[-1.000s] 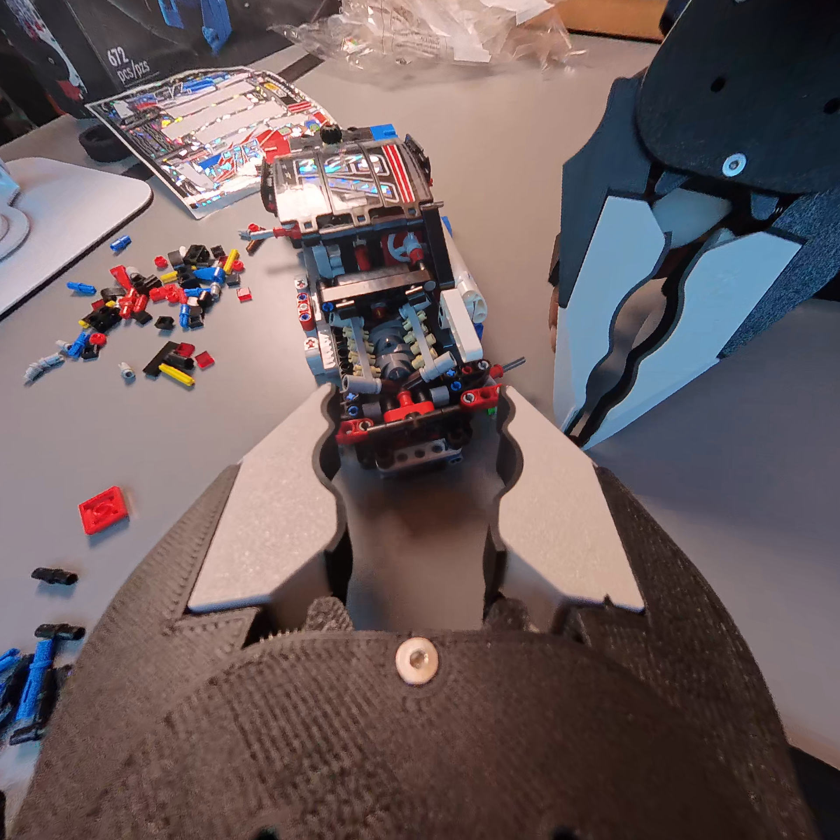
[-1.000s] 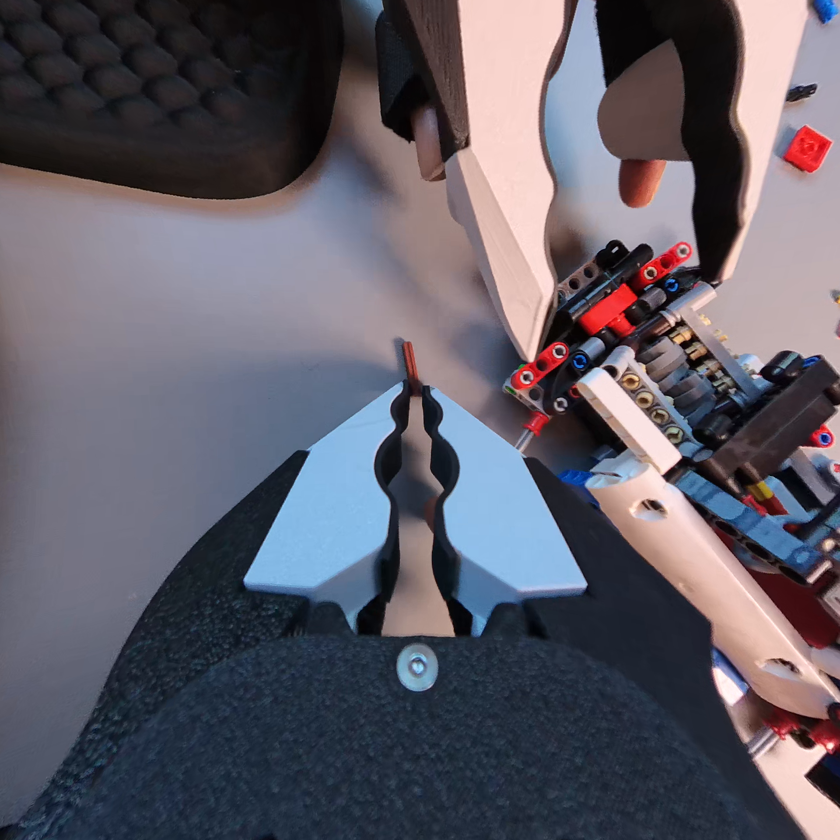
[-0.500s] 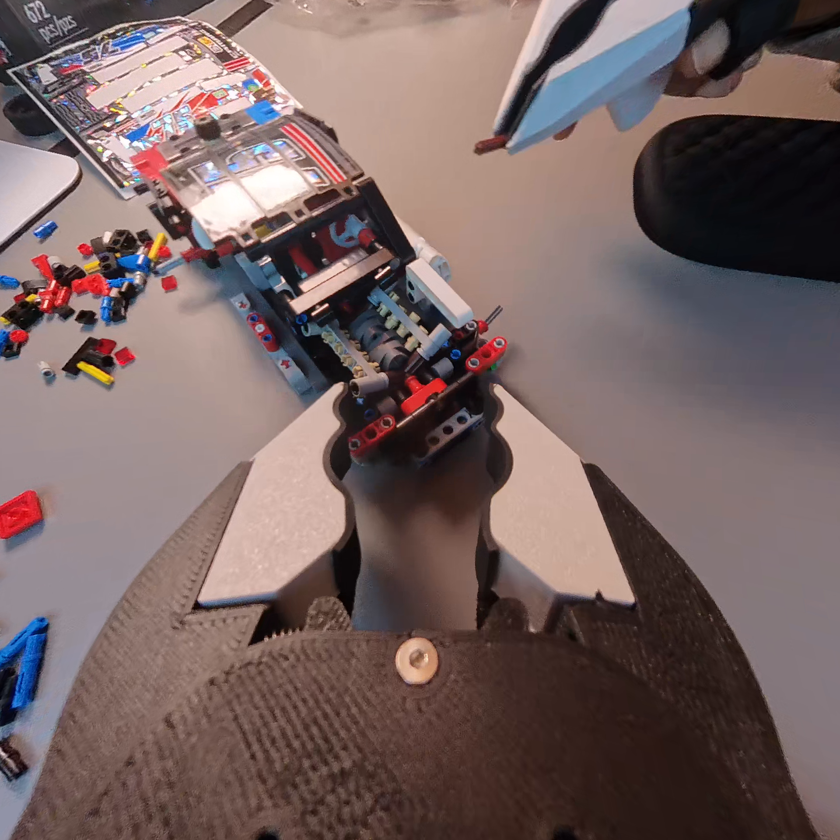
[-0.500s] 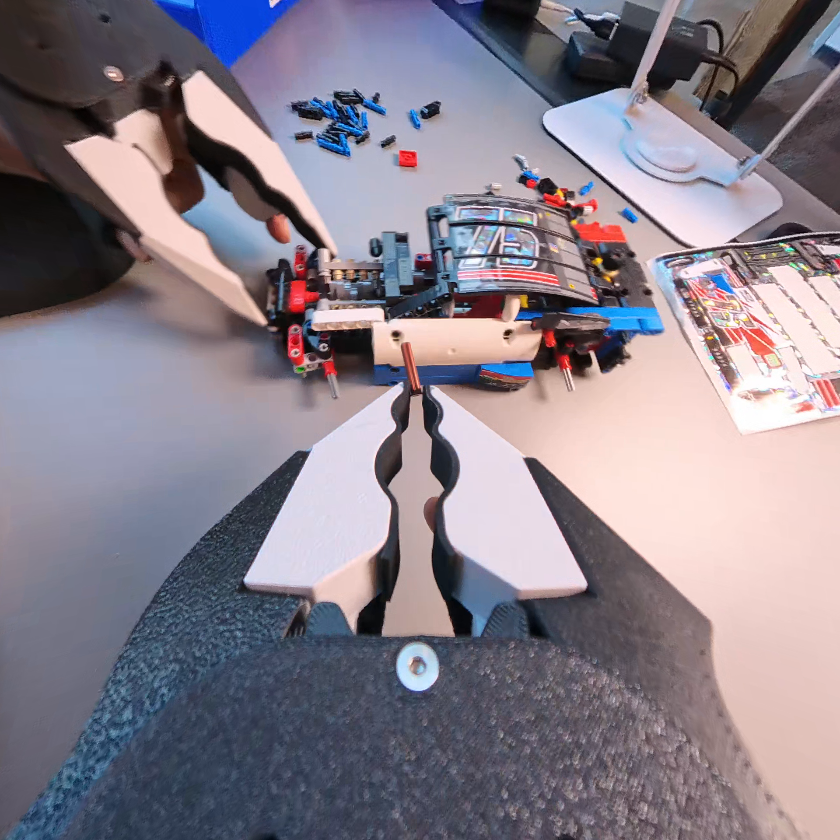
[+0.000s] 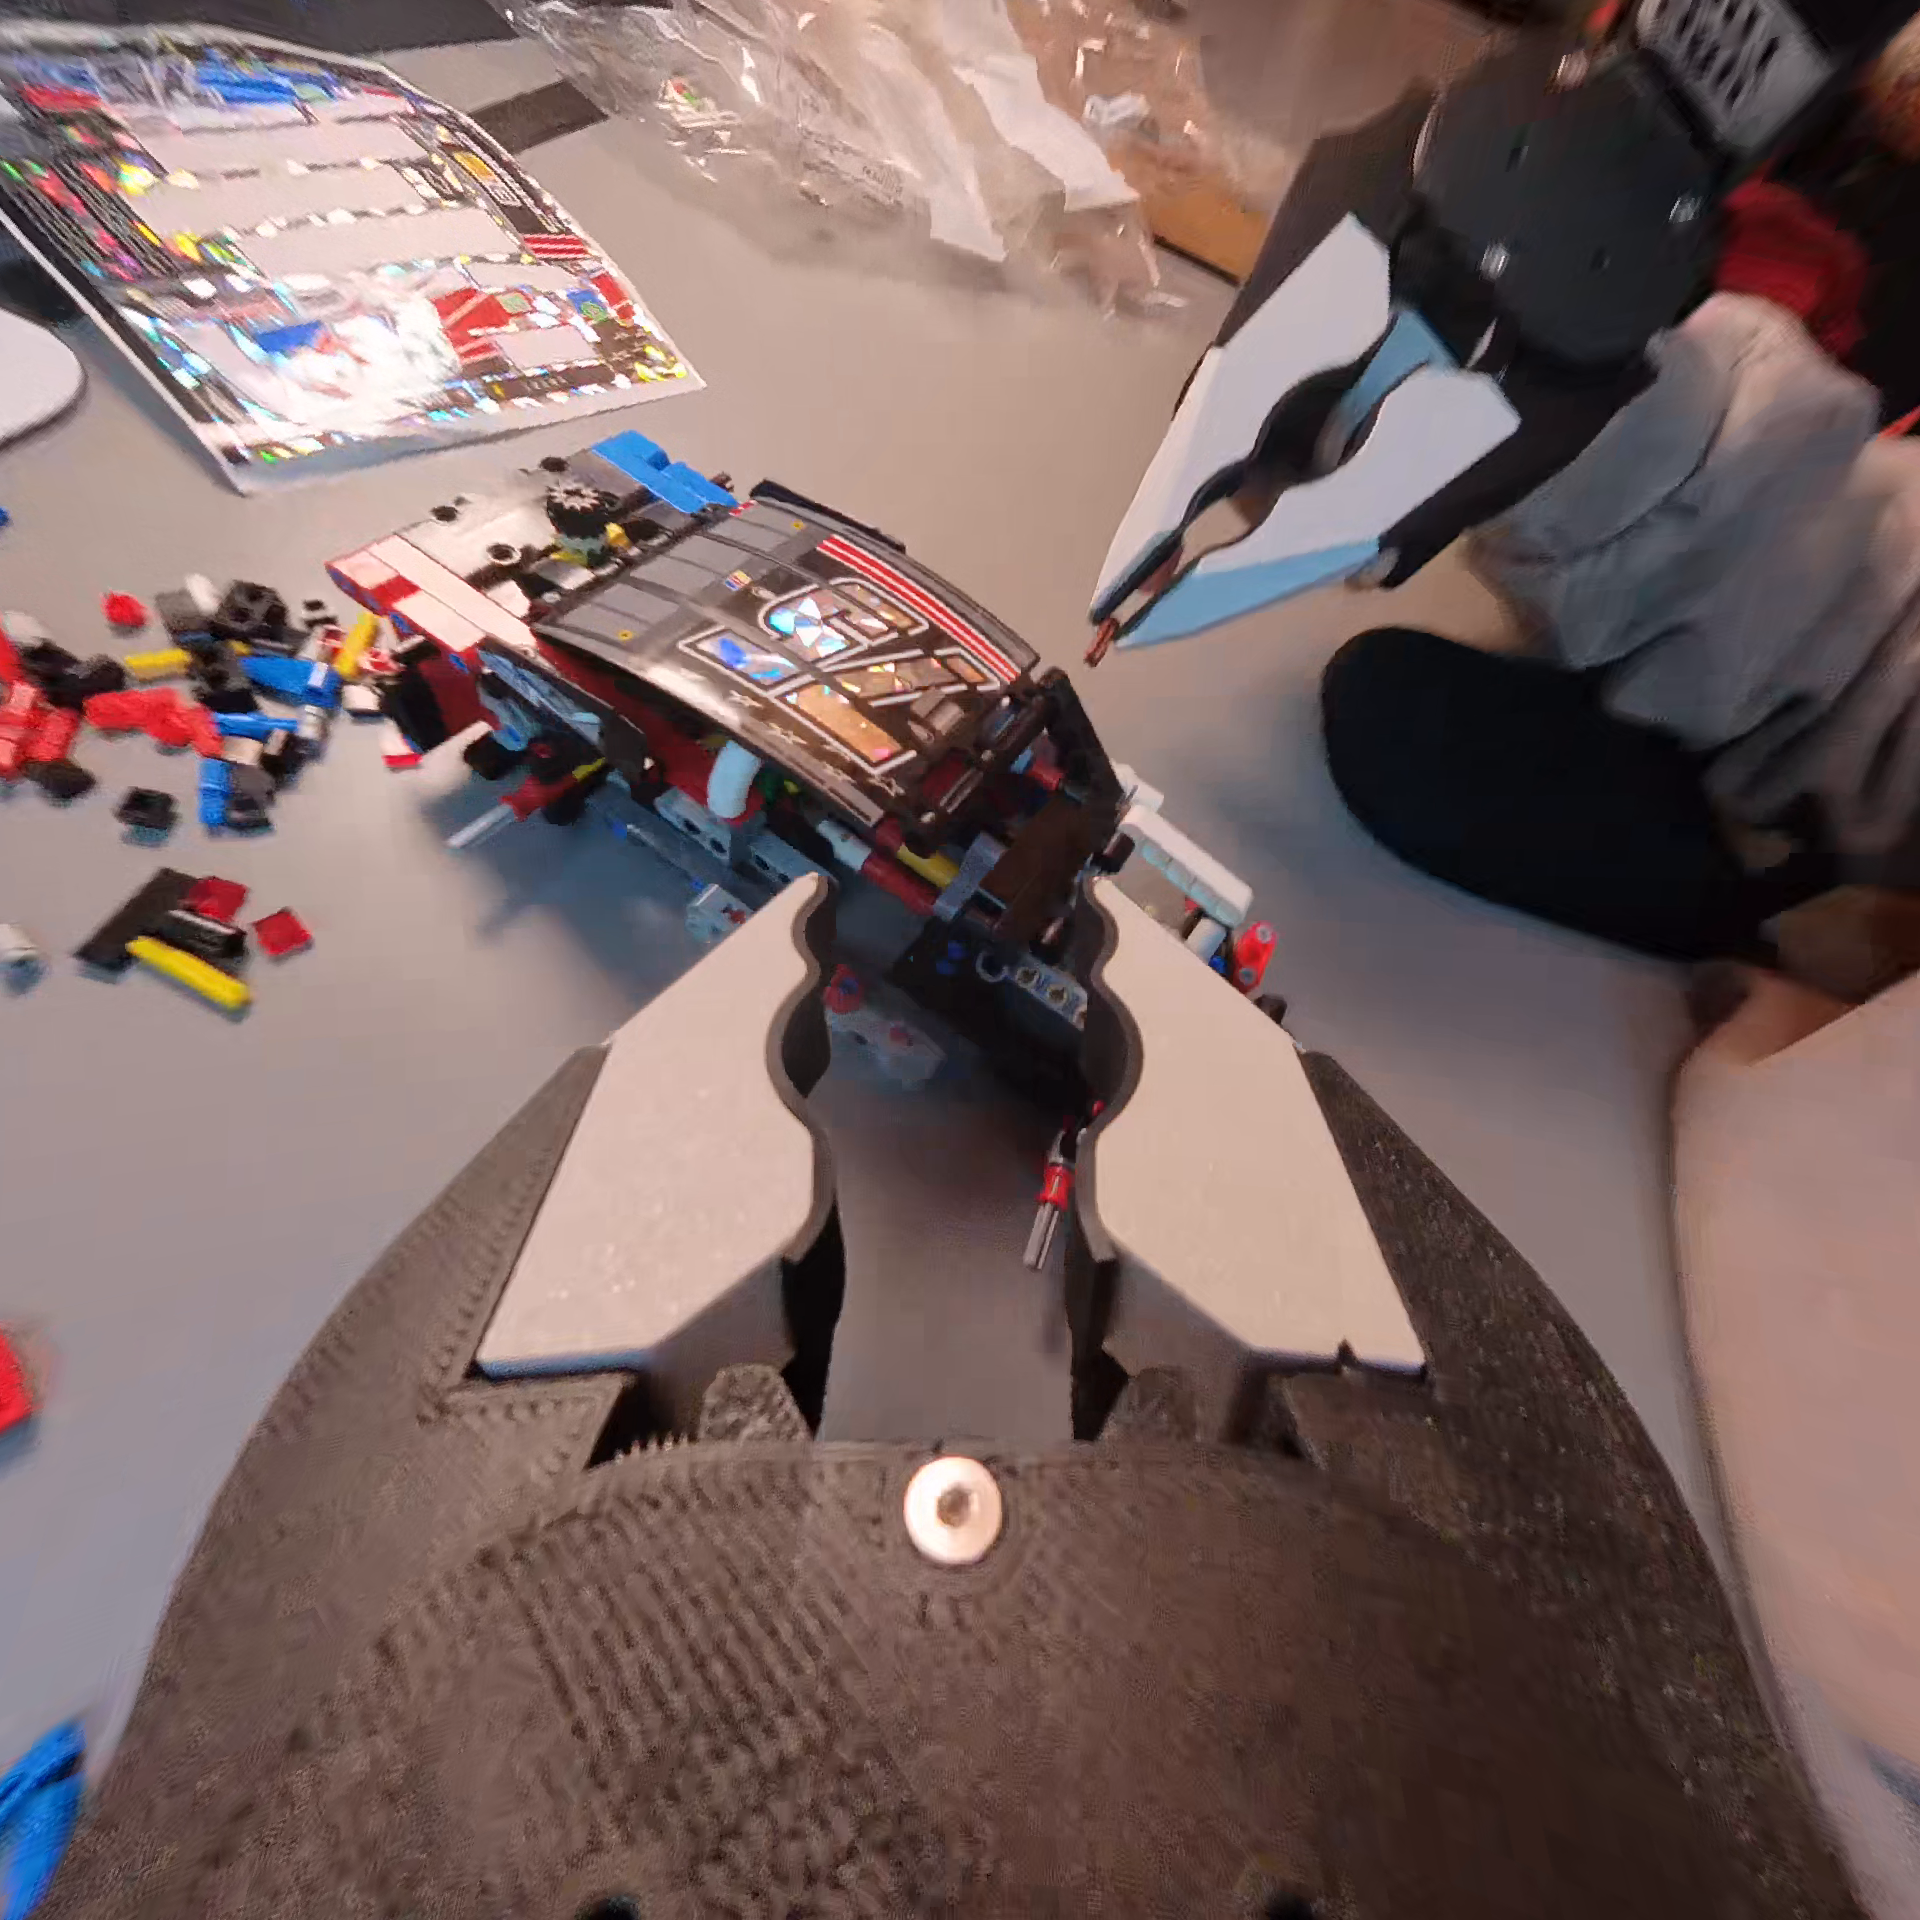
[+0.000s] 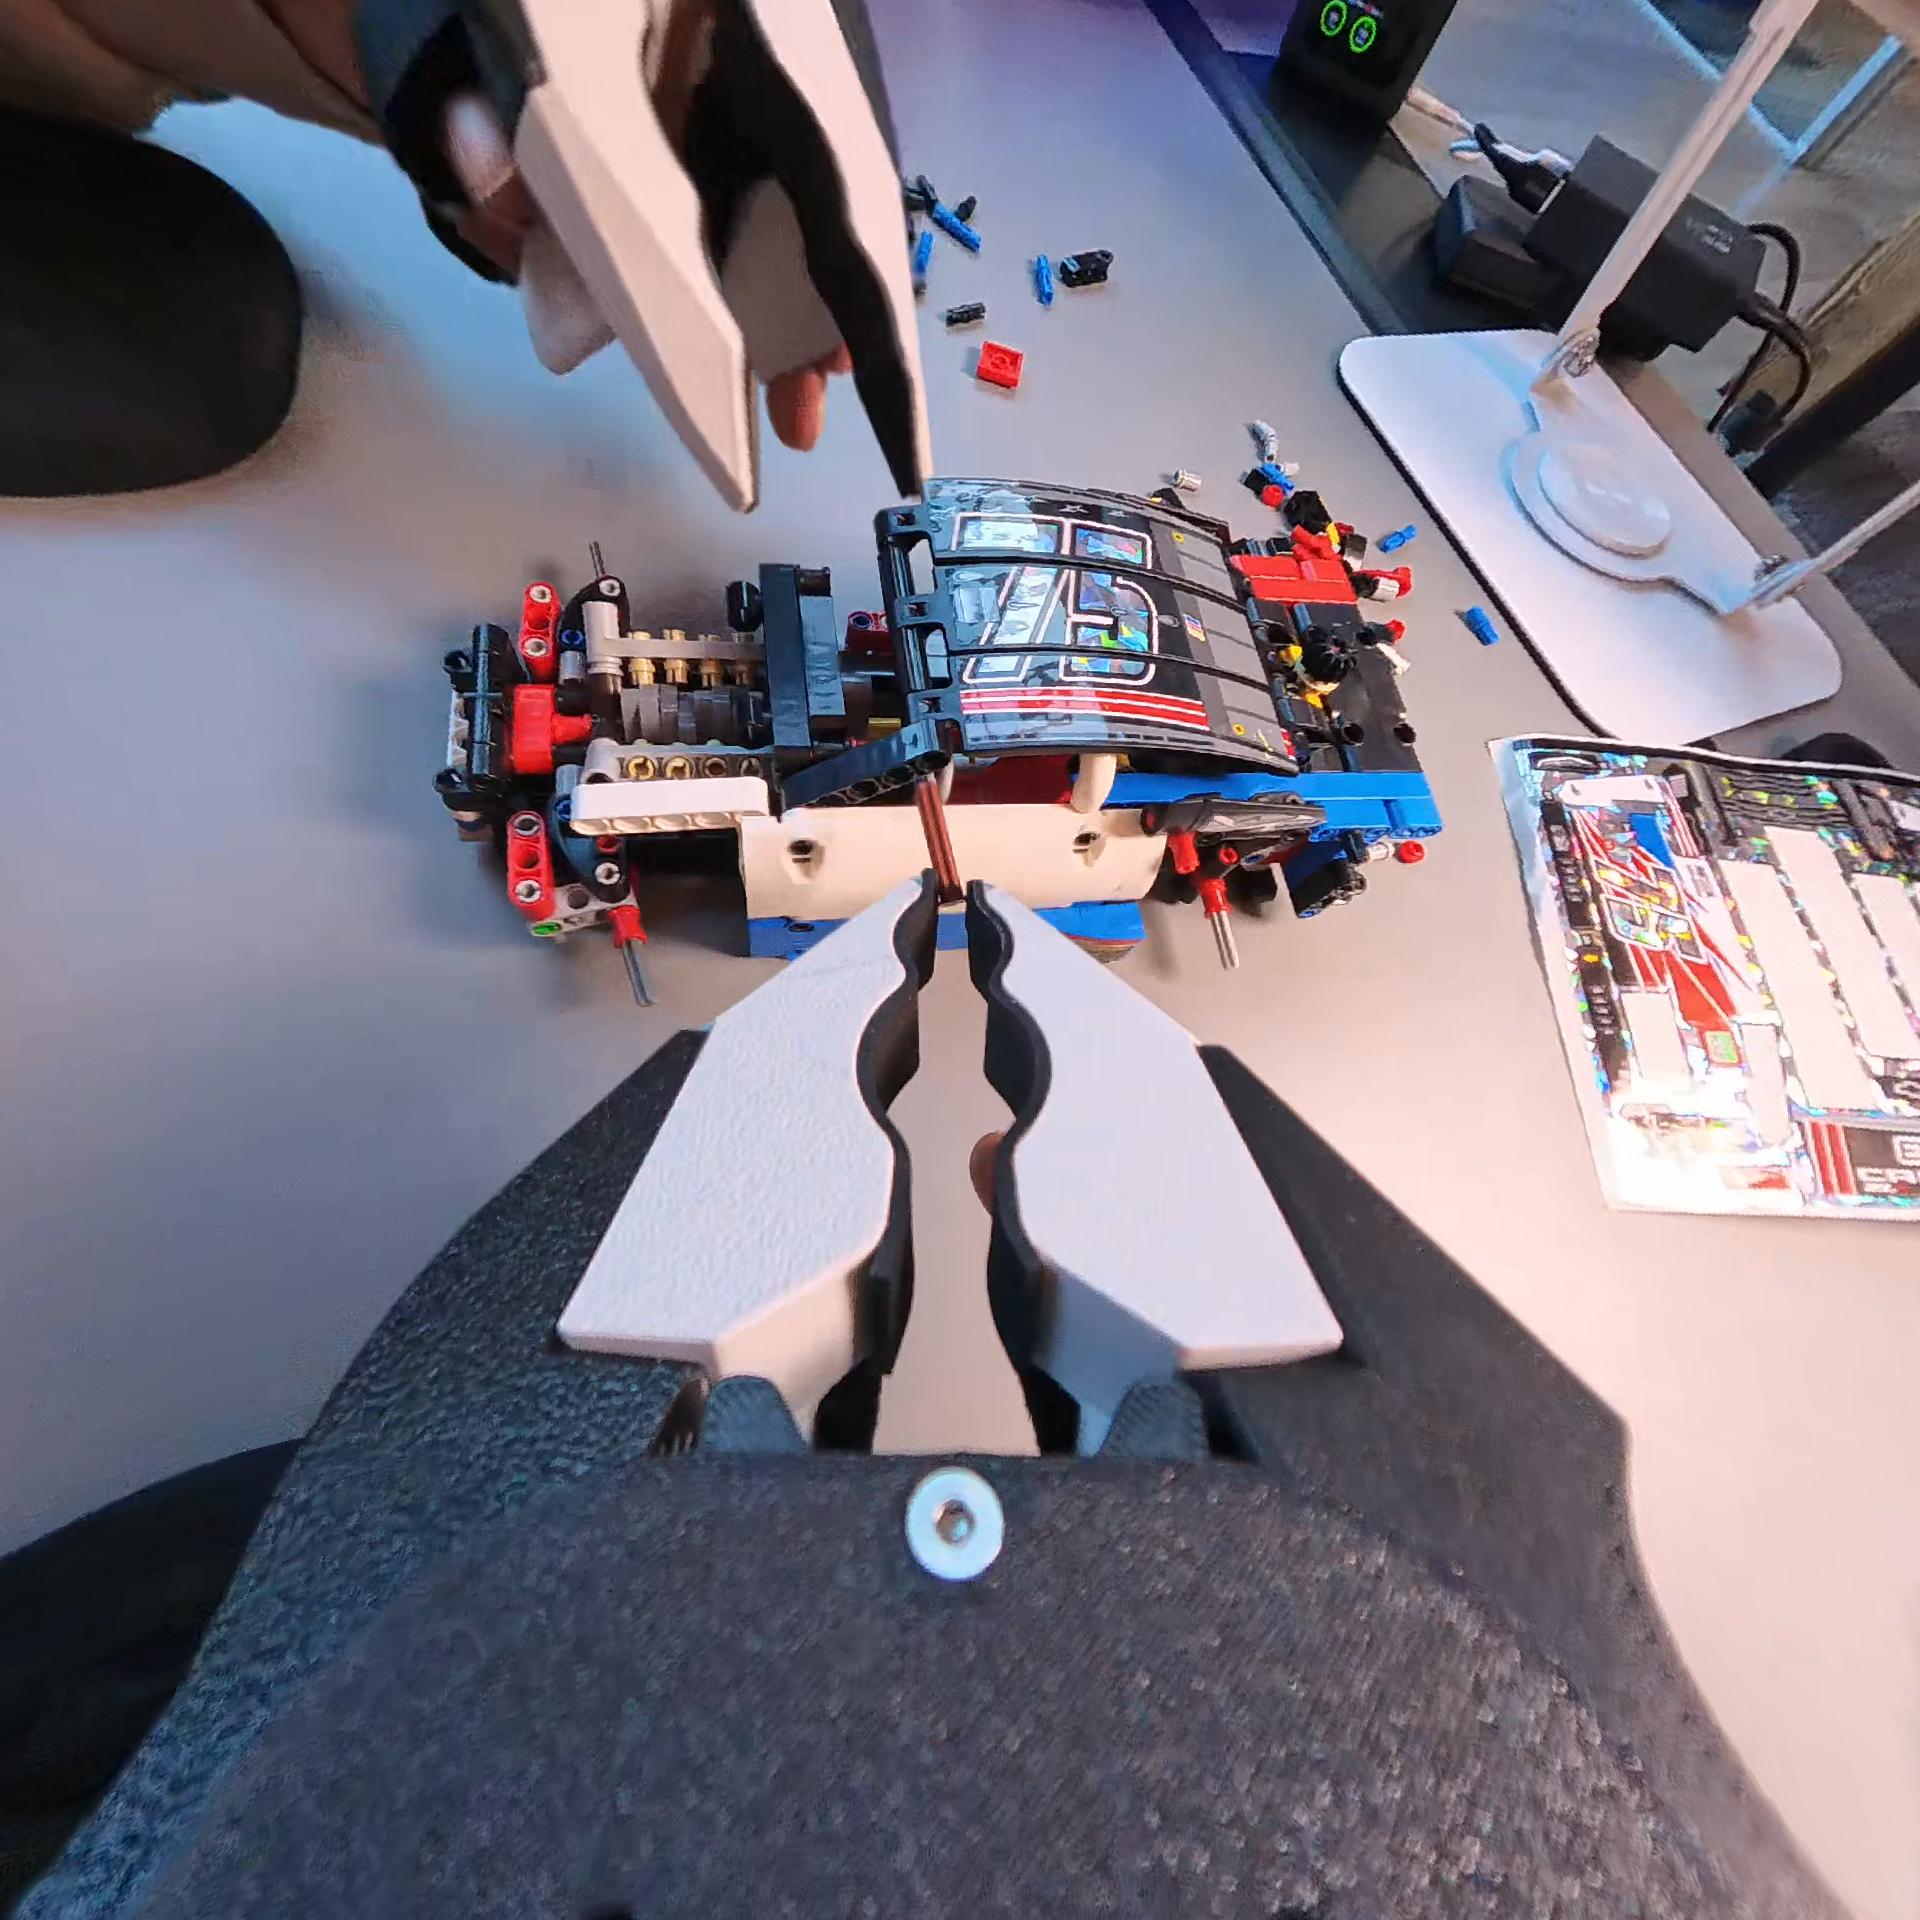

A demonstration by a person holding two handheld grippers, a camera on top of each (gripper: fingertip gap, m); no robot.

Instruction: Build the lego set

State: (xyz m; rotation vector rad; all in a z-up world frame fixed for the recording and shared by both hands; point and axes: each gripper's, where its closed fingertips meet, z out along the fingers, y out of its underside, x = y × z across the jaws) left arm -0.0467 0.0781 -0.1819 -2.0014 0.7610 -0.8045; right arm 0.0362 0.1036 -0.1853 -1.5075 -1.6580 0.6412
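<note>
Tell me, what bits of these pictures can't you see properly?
- Right wrist view: the back end of the brown axle is hidden between the right gripper fingers.
- Left wrist view: the lego car front sits behind the left gripper fingers; whether they touch it is unclear.
- Left wrist view: the loose pieces are too blurred to identify.
- Right wrist view: the sticker sheet is cut off by the right edge.

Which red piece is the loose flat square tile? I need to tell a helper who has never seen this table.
Start at the half-built car on the grey table. Look past its roof, toward the scattered blue pins. The red square tile lies there alone, flat and wider than the thin pins nearby.
</note>
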